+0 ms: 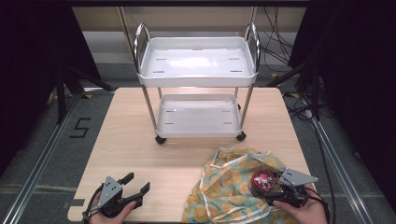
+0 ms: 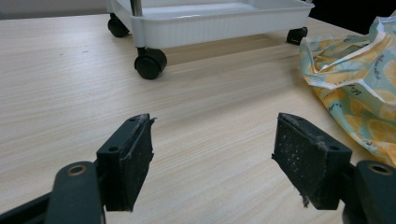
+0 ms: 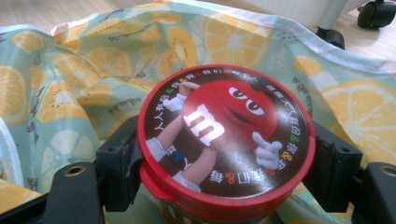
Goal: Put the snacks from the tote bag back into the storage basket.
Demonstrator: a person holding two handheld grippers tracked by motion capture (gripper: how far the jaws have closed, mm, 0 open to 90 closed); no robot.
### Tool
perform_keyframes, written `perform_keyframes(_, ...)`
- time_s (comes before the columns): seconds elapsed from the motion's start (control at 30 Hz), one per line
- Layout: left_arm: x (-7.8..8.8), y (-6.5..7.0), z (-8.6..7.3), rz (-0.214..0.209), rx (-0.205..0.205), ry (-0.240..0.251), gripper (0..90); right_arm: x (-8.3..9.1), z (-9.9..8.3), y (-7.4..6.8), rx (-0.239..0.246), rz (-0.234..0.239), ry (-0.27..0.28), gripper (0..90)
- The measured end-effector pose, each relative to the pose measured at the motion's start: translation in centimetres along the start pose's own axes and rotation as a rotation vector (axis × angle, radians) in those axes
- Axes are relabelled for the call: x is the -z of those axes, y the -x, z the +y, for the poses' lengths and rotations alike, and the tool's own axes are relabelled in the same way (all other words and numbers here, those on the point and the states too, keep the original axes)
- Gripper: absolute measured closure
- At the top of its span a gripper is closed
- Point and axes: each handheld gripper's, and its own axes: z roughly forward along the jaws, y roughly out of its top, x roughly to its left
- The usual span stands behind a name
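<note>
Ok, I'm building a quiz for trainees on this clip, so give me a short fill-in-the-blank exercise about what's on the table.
1. The right claw is shut on a round tub whose lid is coloured ____.
2. The left claw is ____ and holds nothing.
3. The white cart on the table has ____ trays.
4. The tub is held above a cloth bag printed with slices of ____.

Missing words: red; open; two; citrus fruit

You face a pale wooden table (image 1: 140, 140); a white two-tier cart (image 1: 196, 60) stands at its far edge; grey floor (image 1: 42, 135) surrounds the table, with black cables (image 1: 280, 42) right of the cart; dark curtains (image 1: 28, 56) flank the table.
</note>
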Motion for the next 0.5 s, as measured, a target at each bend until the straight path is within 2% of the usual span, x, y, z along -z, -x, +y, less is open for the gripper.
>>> perform_keyframes(0.07,0.0,0.0,0.0,0.005,0.0,0.007,27.6,0.1,0.1,-0.1,0.001,-0.005,0.0,26.3)
perform_keyframes(0.1,0.1,0.0,0.0,0.007,0.0,0.004,27.6,0.2,0.2,-0.4,-0.019,-0.001,0.002,26.3)
perform_keyframes(0.13,0.1,0.0,0.0,0.007,-0.002,0.006,27.6,0.2,0.2,-0.4,-0.019,-0.001,0.002,26.3)
perform_keyframes(0.17,0.1,0.0,0.0,0.009,-0.001,0.006,27.6,0.2,0.5,-0.2,0.006,0.004,0.017,26.3)
perform_keyframes(0.2,0.1,0.0,0.0,0.009,-0.001,0.007,27.6,0.2,0.5,-0.2,0.006,0.004,0.017,26.3)
perform_keyframes(0.23,0.0,-0.1,0.0,-0.001,-0.002,0.019,27.6,0.2,0.5,-0.5,-0.019,-0.006,0.019,26.3)
perform_keyframes(0.27,0.0,-0.1,0.0,0.0,-0.004,0.021,27.6,0.3,0.7,-0.4,-0.016,0.001,0.026,26.3)
perform_keyframes(0.3,0.0,-0.1,0.0,-0.001,-0.003,0.022,27.6,0.4,0.9,-0.3,0.009,-0.002,0.038,26.3)
perform_keyframes(0.33,0.0,-0.1,0.0,0.0,-0.004,0.022,27.6,0.4,1.0,-0.6,-0.03,0.0,0.041,26.3)
perform_keyframes(0.37,0.0,-0.1,0.0,0.001,-0.003,0.022,27.6,0.5,1.1,-0.4,-0.012,-0.003,0.042,26.3)
perform_keyframes(0.5,0.1,-0.1,0.0,0.01,-0.001,0.017,27.6,0.7,1.5,-0.5,-0.009,-0.009,0.055,26.3)
